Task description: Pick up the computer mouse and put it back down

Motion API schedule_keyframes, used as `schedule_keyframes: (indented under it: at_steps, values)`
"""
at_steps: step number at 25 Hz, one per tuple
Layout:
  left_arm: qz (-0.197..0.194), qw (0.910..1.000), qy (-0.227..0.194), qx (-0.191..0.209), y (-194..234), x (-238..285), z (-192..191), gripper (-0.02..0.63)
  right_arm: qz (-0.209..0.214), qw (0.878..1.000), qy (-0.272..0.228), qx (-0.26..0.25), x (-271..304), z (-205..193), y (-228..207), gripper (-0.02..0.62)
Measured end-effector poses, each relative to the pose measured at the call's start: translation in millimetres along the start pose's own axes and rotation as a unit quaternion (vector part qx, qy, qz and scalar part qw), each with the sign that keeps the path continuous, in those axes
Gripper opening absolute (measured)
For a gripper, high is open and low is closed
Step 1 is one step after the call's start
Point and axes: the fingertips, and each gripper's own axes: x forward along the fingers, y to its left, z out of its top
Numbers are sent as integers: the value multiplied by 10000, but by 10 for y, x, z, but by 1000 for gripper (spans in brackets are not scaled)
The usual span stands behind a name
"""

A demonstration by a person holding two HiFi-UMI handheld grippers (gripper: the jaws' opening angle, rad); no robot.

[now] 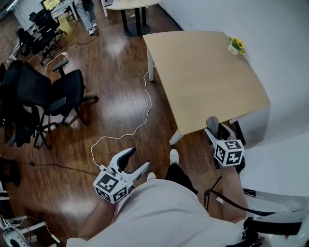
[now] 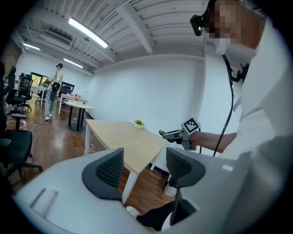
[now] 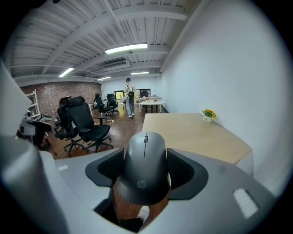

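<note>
A dark grey computer mouse sits clamped between my right gripper's two pads, its front end pointing away toward the table. In the head view the mouse and my right gripper hang in the air just off the near edge of the light wooden table, above the floor. My left gripper is held low at the left over the wooden floor, jaws apart and empty. In the left gripper view its fingers frame the table and the right gripper.
A small pot of yellow flowers stands at the table's far right corner. Black office chairs crowd the left, and a white cable trails across the floor. A person stands far back by another table. A white wall runs along the right.
</note>
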Motion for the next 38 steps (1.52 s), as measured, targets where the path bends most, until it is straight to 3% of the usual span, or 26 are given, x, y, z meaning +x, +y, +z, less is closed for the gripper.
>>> schedule_keyframes:
  at_steps: [9, 19, 27, 38]
  values:
    - [604, 9981, -4, -123, 249, 324, 189, 264, -112, 9979, 640, -45, 1668, -270, -867, 296]
    - [1103, 9920, 126, -598, 480, 996, 393, 264, -18, 9885, 1511, 60, 3048, -791, -1359, 296]
    - [1240, 9891, 255, -755, 583, 1314, 444, 264, 109, 9845, 1752, 62, 3328, -980, -1419, 299]
    - [1027, 9928, 216, -573, 605, 1313, 442, 264, 51, 9901, 1403, 38, 3168, -849, -1406, 330]
